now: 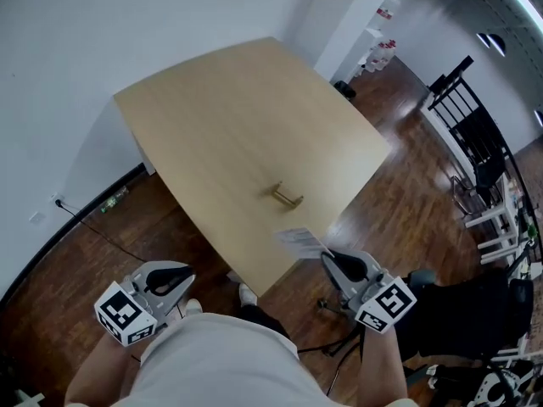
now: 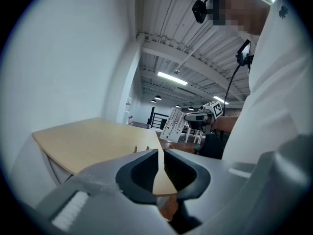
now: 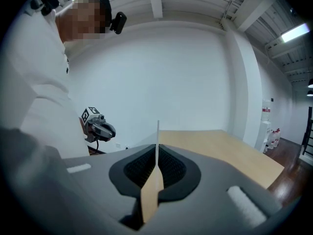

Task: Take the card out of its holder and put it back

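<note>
A small brass card holder [image 1: 287, 196] stands empty near the front edge of the light wooden table [image 1: 229, 108]. My right gripper [image 1: 333, 259] is shut on the white printed card [image 1: 301, 241], holding it just off the table's front corner. In the right gripper view the card [image 3: 157, 133] stands edge-on between the pads of the right gripper [image 3: 157, 153]. My left gripper [image 1: 180, 275] hangs low at the left, off the table, with its jaws together and nothing in them. In the left gripper view, past the left gripper [image 2: 161, 156], the holder's two pegs [image 2: 142, 149] show on the table.
Dark wood floor surrounds the table. A black cable [image 1: 93, 227] runs along the white wall at the left. Black chairs [image 1: 475, 142] and a white rack [image 1: 501, 219] stand at the right. The person's torso [image 1: 229, 363] fills the bottom of the head view.
</note>
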Action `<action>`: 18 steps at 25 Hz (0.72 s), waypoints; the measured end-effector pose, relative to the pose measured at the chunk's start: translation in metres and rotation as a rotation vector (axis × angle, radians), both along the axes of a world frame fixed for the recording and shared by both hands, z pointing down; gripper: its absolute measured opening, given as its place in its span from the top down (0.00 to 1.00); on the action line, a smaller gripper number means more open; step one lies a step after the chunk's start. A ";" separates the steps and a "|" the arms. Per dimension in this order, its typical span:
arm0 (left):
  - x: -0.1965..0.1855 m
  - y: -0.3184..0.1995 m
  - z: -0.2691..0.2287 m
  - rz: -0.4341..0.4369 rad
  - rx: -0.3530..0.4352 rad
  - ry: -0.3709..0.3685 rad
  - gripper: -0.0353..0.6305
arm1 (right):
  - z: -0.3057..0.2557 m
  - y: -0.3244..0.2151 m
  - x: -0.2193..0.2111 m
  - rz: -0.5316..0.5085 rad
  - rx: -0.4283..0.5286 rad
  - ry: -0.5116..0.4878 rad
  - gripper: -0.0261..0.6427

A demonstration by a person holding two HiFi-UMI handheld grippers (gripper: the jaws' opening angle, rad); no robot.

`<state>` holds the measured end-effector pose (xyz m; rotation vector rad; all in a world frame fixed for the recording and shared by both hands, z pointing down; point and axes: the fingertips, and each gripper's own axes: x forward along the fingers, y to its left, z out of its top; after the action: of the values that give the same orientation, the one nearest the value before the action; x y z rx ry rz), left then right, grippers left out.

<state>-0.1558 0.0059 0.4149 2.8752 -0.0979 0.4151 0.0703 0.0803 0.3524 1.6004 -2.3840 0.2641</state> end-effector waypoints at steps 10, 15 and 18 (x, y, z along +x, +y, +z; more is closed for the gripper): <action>0.057 -0.006 -0.001 -0.108 -0.007 -0.015 0.88 | 0.031 -0.070 0.093 -0.091 -0.049 0.003 0.93; 0.083 -0.008 0.001 -0.165 -0.016 -0.026 0.88 | 0.060 -0.102 0.129 -0.133 -0.087 -0.002 0.93; 0.092 -0.009 0.002 -0.203 -0.020 -0.034 0.88 | 0.076 -0.118 0.141 -0.162 -0.106 0.000 0.93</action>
<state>-0.0635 -0.0034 0.4168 2.8030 -0.3850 0.4232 0.2117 -0.0379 0.4281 1.3520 -2.4388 0.3520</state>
